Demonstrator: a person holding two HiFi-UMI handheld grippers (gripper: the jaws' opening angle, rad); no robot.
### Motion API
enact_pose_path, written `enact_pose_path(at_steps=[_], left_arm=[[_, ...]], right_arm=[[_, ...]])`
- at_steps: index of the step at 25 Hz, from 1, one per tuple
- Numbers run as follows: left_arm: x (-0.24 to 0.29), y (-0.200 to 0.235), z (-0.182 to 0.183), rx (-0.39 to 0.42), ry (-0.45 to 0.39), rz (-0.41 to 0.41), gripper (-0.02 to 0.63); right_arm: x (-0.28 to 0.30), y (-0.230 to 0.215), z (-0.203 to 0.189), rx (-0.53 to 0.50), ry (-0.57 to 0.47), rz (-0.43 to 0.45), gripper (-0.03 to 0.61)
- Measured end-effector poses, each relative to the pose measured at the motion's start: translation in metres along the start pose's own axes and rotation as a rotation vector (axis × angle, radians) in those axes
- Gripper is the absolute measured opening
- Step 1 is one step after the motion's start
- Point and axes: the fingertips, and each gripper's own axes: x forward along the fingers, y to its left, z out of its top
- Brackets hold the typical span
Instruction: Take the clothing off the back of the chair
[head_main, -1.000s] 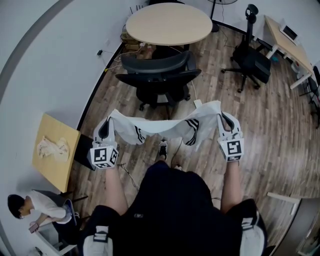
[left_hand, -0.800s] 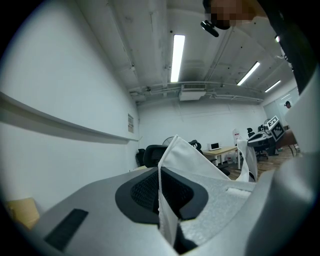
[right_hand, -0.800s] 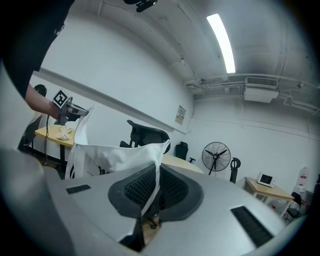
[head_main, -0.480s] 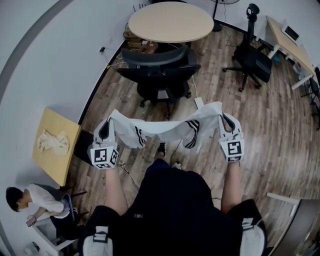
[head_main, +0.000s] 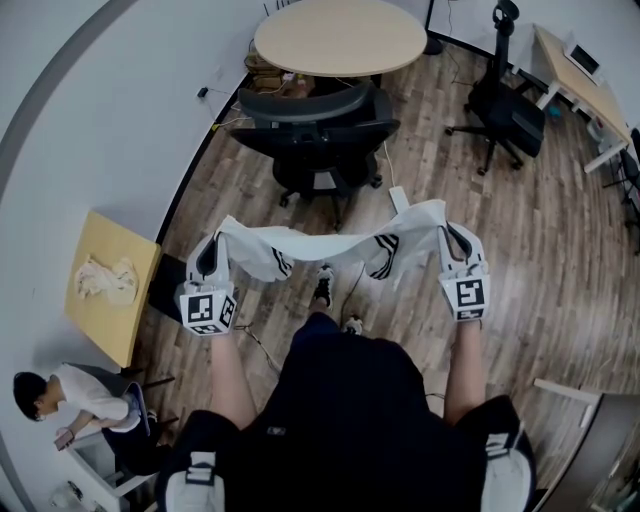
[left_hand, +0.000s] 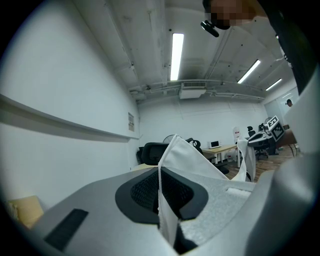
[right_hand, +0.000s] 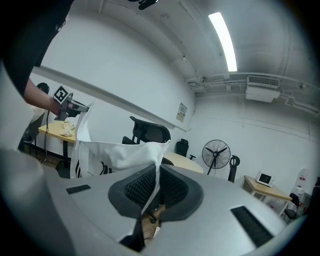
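A white garment with black stripes (head_main: 330, 247) hangs stretched between my two grippers, in the air in front of the black office chair (head_main: 318, 135). My left gripper (head_main: 213, 252) is shut on the garment's left end (left_hand: 187, 165). At the other side, my right gripper (head_main: 452, 241) is shut on the right end (right_hand: 125, 155). The cloth sags in the middle and is apart from the chair. The chair's back is bare.
A round wooden table (head_main: 340, 36) stands behind the chair. A small yellow table (head_main: 108, 290) with a crumpled cloth (head_main: 105, 278) is at the left wall. Another black chair (head_main: 503, 105) and a desk (head_main: 580, 80) are at the right. A seated person (head_main: 70, 416) is at the lower left.
The chair and round table have slid up and away in the head view. The garment stays stretched between both grippers, sagging a little lower in the middle.
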Motion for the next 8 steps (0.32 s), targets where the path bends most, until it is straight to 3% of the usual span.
enact_pose_path(at_steps=[8], left_arm=[[0.0027,-0.0045,0.001,0.001,-0.005,-0.006,0.006]], right_arm=[[-0.0033,-0.0033,-0.0077,-0.011,0.017,0.0,0.014]])
